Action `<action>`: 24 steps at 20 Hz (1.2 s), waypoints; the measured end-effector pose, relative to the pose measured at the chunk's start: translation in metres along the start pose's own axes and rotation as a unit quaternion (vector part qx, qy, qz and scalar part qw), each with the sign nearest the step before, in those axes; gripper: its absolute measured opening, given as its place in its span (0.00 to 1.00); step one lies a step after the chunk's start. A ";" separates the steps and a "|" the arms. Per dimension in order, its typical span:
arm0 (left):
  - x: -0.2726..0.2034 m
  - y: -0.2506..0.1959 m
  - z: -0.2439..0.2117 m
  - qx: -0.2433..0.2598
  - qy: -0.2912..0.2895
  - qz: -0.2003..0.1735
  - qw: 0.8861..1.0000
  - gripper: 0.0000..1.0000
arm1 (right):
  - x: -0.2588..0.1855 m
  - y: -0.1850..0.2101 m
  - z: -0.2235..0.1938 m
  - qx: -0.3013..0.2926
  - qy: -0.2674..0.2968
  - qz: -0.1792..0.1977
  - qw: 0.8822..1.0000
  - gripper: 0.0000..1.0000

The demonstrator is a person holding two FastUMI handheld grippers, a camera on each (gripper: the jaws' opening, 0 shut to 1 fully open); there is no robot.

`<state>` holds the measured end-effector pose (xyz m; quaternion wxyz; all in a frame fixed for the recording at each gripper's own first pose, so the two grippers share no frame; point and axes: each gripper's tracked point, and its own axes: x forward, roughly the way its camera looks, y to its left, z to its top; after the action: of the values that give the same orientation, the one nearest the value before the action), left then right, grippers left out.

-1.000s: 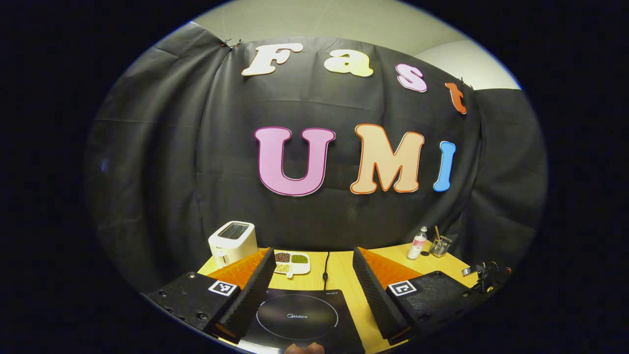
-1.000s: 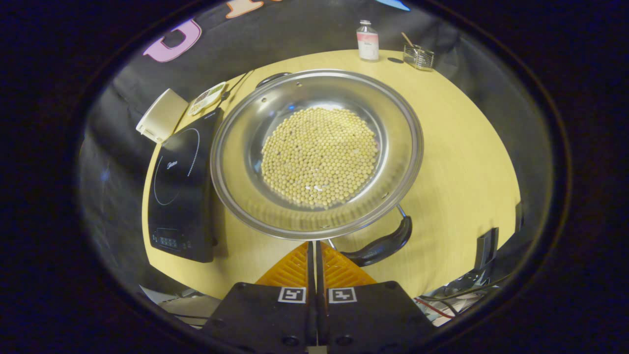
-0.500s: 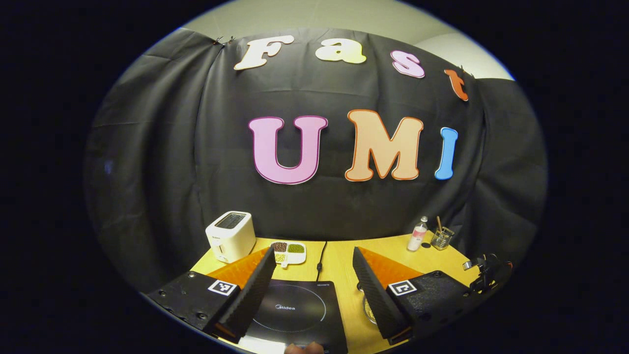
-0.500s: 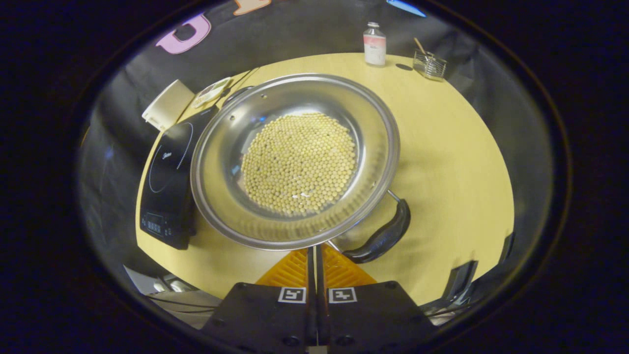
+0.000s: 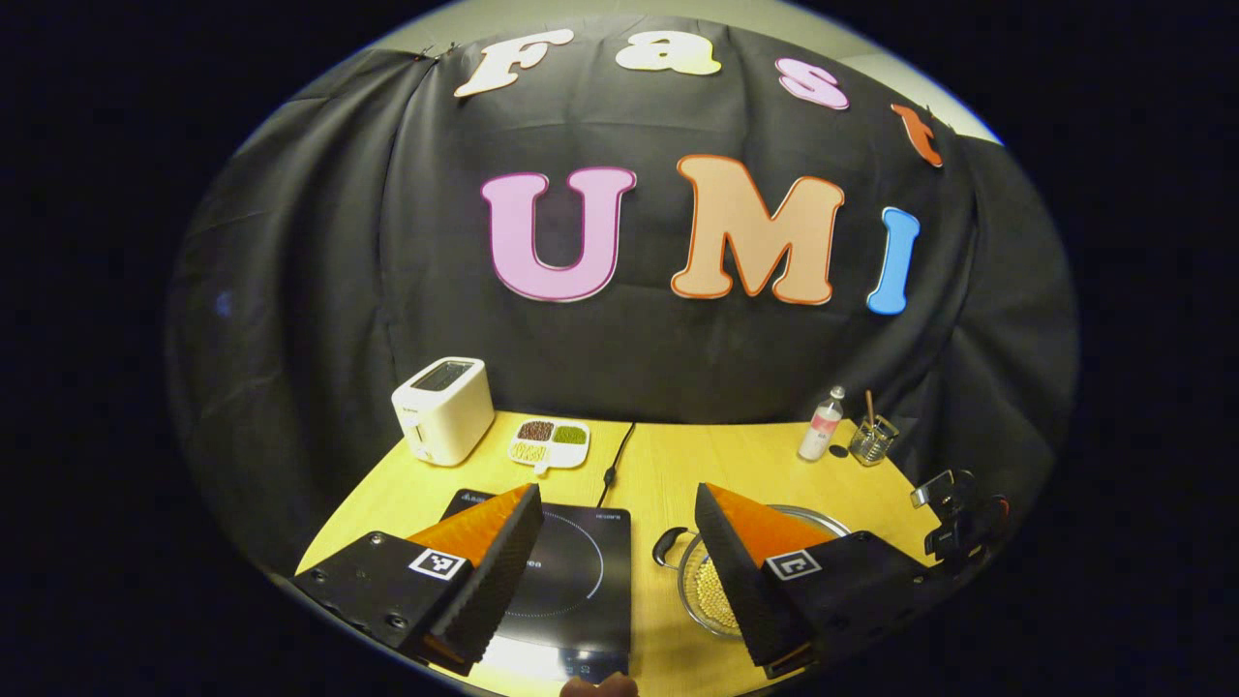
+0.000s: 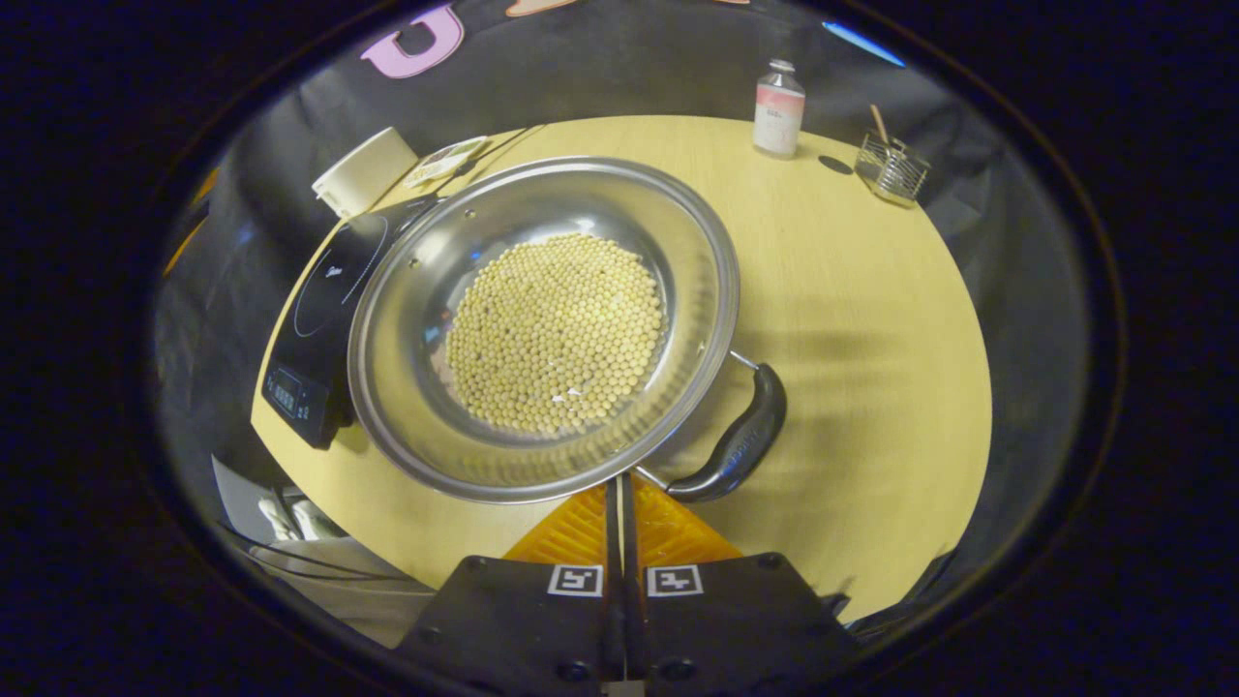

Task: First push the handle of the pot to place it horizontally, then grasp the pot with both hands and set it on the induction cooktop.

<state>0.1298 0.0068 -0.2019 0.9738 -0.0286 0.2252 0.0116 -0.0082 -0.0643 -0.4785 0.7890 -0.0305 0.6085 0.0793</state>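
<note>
Jaws: left gripper [image 5: 619,571] apart — right gripper [image 6: 619,489] closed, by pot [image 6: 542,329].

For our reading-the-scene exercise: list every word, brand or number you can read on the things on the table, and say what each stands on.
Nothing can be quoted with certainty.
Cooktop: a brand mark on the glass, half hidden behind the left claw, not readable.
Control panel: too blurred to read.
Bottle: label too small to read.
Toaster: front mark too small to read.
Square tags on the left claw: patterns, no words.
</note>
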 end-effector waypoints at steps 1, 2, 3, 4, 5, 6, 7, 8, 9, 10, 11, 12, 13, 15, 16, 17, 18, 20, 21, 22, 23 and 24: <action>0.002 -0.007 -0.010 -0.002 0.016 -0.002 1.000 1.00 | 0.002 -0.006 0.003 -0.004 -0.003 0.000 1.000 0.00; 0.003 -0.012 -0.020 -0.006 0.033 -0.006 0.999 1.00 | 0.004 -0.012 0.007 -0.005 -0.006 0.000 1.000 0.00; 0.006 -0.018 -0.032 -0.014 0.052 -0.014 0.998 0.97 | 0.005 -0.017 0.011 -0.002 -0.006 0.002 1.000 0.00; 0.009 -0.025 -0.045 -0.028 0.074 -0.023 0.997 0.97 | 0.006 -0.021 0.013 0.001 -0.008 0.005 1.000 0.00; 0.010 -0.032 -0.058 -0.050 0.099 -0.030 0.993 0.97 | 0.008 -0.025 0.017 0.003 -0.010 0.006 1.000 0.03; 0.010 -0.034 -0.067 -0.067 0.115 -0.030 0.991 0.97 | 0.009 -0.031 0.019 0.004 -0.009 0.005 1.000 0.00; 0.012 -0.034 -0.078 -0.086 0.131 -0.027 0.987 0.98 | 0.010 -0.036 0.022 0.008 -0.011 0.003 1.000 0.03; 0.015 -0.034 -0.084 -0.096 0.140 -0.025 0.985 0.98 | 0.009 -0.039 0.027 0.014 -0.013 0.001 1.000 0.00; 0.019 -0.032 -0.090 -0.101 0.148 -0.026 0.983 0.98 | 0.010 -0.043 0.032 0.018 -0.016 -0.002 1.000 0.00; 0.022 -0.033 -0.093 -0.099 0.155 -0.028 0.983 0.97 | 0.011 -0.046 0.035 0.022 -0.017 -0.006 1.000 0.03; 0.024 -0.034 -0.097 -0.092 0.161 -0.033 0.982 0.97 | 0.012 -0.048 0.039 0.026 -0.018 -0.010 0.999 0.03; 0.027 -0.035 -0.100 -0.086 0.168 -0.040 0.981 0.98 | 0.013 -0.049 0.040 0.028 -0.017 -0.015 0.999 0.03; 0.032 -0.036 -0.105 -0.081 0.175 -0.045 0.980 0.98 | 0.013 -0.051 0.042 0.029 -0.017 -0.019 0.999 0.03; 0.038 -0.039 -0.115 -0.081 0.190 -0.059 0.977 0.97 | 0.013 -0.053 0.045 0.036 -0.016 -0.025 0.999 0.03; 0.041 -0.043 -0.121 -0.085 0.201 -0.071 0.973 0.97 | 0.012 -0.054 0.045 0.041 -0.016 -0.028 0.999 0.03; 0.042 -0.046 -0.130 -0.086 0.215 -0.081 0.969 0.97 | 0.012 -0.055 0.048 0.045 -0.019 -0.031 0.998 0.03; 0.042 -0.048 -0.136 -0.087 0.226 -0.088 0.966 0.97 | 0.013 -0.058 0.050 0.047 -0.021 -0.035 0.998 0.03; 0.049 -0.048 -0.142 -0.086 0.238 -0.098 0.963 0.98 | 0.012 -0.060 0.054 0.055 -0.016 -0.039 0.998 0.03; 0.051 -0.048 -0.145 -0.085 0.243 -0.102 0.961 0.97 | 0.009 -0.061 0.054 0.056 -0.018 -0.045 0.997 0.00; 0.053 -0.049 -0.148 -0.086 0.248 -0.105 0.959 0.97 | 0.005 -0.064 0.056 0.058 -0.023 -0.052 0.997 0.02; 0.055 -0.050 -0.150 -0.088 0.252 -0.108 0.958 0.98 | 0.001 -0.067 0.059 0.066 -0.030 -0.060 0.996 0.02; 0.059 -0.052 -0.152 -0.091 0.256 -0.111 0.956 0.97 | -0.004 -0.072 0.063 0.078 -0.042 -0.066 0.994 0.02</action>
<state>0.1177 -0.0534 -0.3611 0.8718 -0.1441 0.4607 -0.0838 0.0627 -0.1262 -0.4623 0.8174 -0.0062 0.5757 -0.0196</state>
